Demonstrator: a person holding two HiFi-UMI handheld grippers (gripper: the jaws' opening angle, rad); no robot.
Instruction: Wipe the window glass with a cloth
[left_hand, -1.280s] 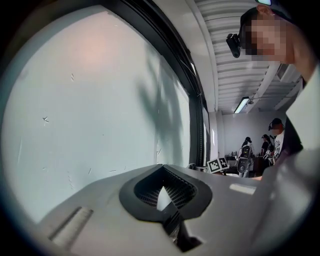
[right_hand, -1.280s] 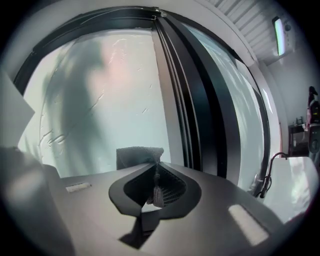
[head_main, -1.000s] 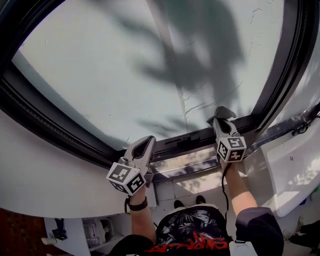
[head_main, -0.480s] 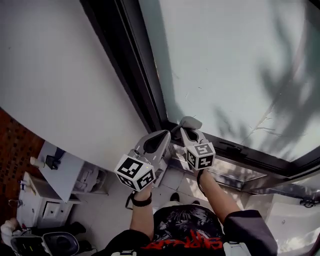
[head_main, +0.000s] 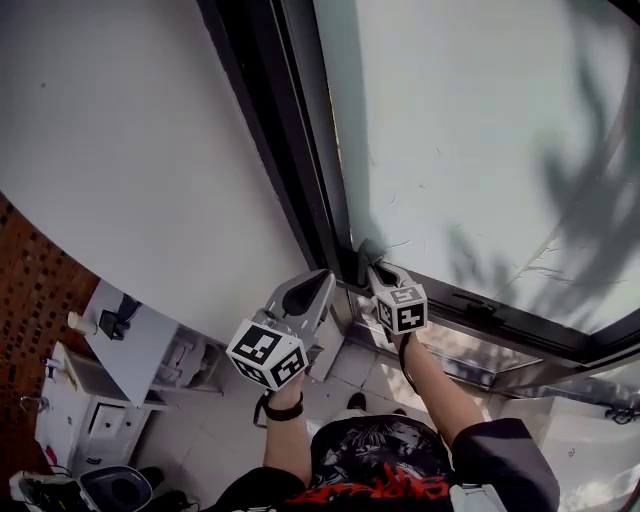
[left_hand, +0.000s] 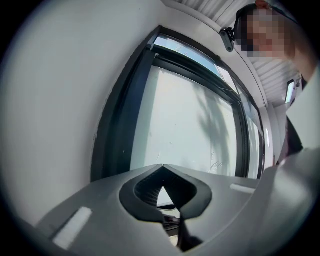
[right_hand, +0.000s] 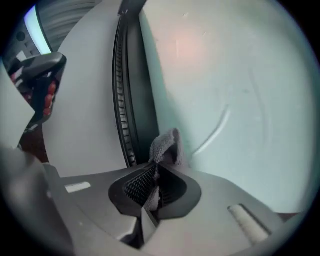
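— Grey cloth (right_hand: 165, 144), clamped in the right gripper (right_hand: 155, 172), tucked at the bottom corner of the window glass (head_main: 480, 130), just beside the dark frame (head_main: 300, 150).
— Best handled by pressing flat and evenly, then sweeping away from the corner in overlapping strokes.
— Pointing where?
— Up out of the jaws toward the glass, long axis in line with the gripper. Left gripper (head_main: 322, 280): jaws together, empty, near.

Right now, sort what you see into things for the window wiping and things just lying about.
For the job:
cloth, pinched in the right gripper
window glass

Just about:
left gripper, shut on nothing
window frame
white cabinet below
brick wall
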